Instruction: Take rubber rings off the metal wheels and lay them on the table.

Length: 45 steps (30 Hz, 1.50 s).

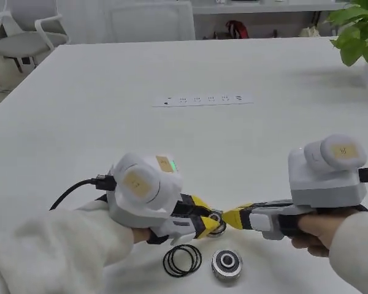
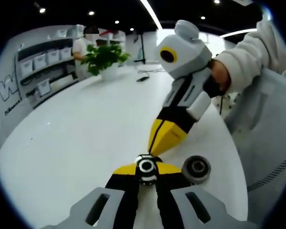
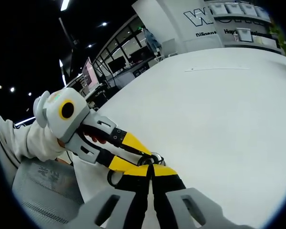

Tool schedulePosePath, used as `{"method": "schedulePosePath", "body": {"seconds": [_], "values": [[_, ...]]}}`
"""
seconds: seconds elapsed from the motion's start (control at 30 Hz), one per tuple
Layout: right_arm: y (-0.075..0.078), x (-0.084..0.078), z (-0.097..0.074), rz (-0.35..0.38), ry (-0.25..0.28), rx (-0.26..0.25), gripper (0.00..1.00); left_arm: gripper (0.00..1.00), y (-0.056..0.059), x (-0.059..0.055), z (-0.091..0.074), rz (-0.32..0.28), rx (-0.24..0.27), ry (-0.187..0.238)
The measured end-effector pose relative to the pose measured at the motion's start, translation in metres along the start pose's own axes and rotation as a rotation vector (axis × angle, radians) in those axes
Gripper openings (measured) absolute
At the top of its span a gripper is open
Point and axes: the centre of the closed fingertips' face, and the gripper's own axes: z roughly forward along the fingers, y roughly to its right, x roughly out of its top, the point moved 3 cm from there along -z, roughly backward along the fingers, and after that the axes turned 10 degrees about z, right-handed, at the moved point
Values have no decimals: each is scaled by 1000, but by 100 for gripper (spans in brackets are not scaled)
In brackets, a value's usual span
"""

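Nearest on the white table (image 1: 80, 128), by the front edge: black rubber rings (image 1: 183, 260) lying flat in a loose, overlapping bunch. Just right of them, a loose wheel (image 1: 226, 263), also flat, apart from both claws.

Just beyond, left gripper (image 1: 210, 225) clenched on the held wheel (image 2: 146, 164). Meeting it from the right, right gripper (image 1: 233, 218), yellow tips pressed together against that wheel's rim. Pinching a ring or not: cannot tell.

From the left gripper view: held wheel end-on, pale ring round a dark hub, squeezed between the yellow pads, with the loose wheel on the table to its right. From the right gripper view: held wheel half hidden behind that gripper's own closed jaws.

Mid-table, a flat white power strip (image 1: 202, 99); markings too small to read.

Farthest, chairs (image 1: 24, 37) on the left and a leafy plant (image 1: 356, 30) on the right, with a person (image 2: 81, 47) standing behind it in the left gripper view.

On the far wall, large lettering (image 3: 196, 16) starting "W", and a smaller line below starting "Diligen", rest cut off. Also a big "W" beside shelves of bins in the left gripper view.
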Motion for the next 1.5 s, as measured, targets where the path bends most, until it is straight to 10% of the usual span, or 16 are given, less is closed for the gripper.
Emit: {"method": "schedulePosePath", "body": {"seconds": [1.5], "values": [[-9,17,-9,-57,61,21,0,13,-4,-1,-10,67,9,-53]]}}
